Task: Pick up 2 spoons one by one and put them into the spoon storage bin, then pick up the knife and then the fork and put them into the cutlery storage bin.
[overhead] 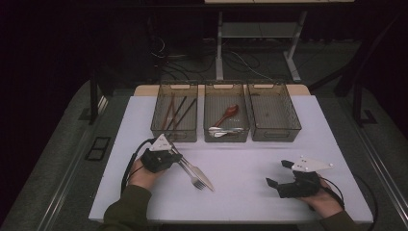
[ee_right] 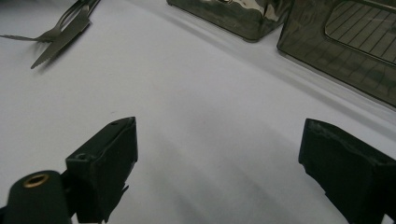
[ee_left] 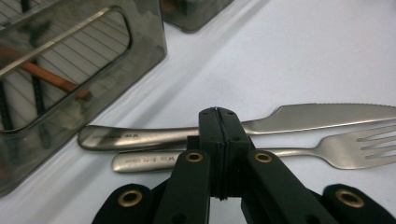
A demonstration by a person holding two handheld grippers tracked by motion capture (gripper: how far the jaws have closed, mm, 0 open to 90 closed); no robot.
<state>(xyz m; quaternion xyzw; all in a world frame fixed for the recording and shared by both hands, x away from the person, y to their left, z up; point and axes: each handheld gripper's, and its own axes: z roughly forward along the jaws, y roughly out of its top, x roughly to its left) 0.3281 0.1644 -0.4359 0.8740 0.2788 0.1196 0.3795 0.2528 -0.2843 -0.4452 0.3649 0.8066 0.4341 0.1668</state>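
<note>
Left gripper [ee_left: 219,116] jaws pressed together, empty, tips above knife [ee_left: 261,125] and fork [ee_left: 299,151] lying side by side on white table [overhead: 250,168], near left bin [overhead: 174,111]. Right gripper [ee_right: 219,154] jaws wide apart, empty, near-right.

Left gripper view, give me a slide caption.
Shut left gripper poised over a knife and fork lying side by side on the white table.

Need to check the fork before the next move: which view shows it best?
The left gripper view: the fork lies close up beside the knife, tines and handle sharp, its middle behind the shut left gripper. The high view shows it small; the right gripper view, far off.
</note>
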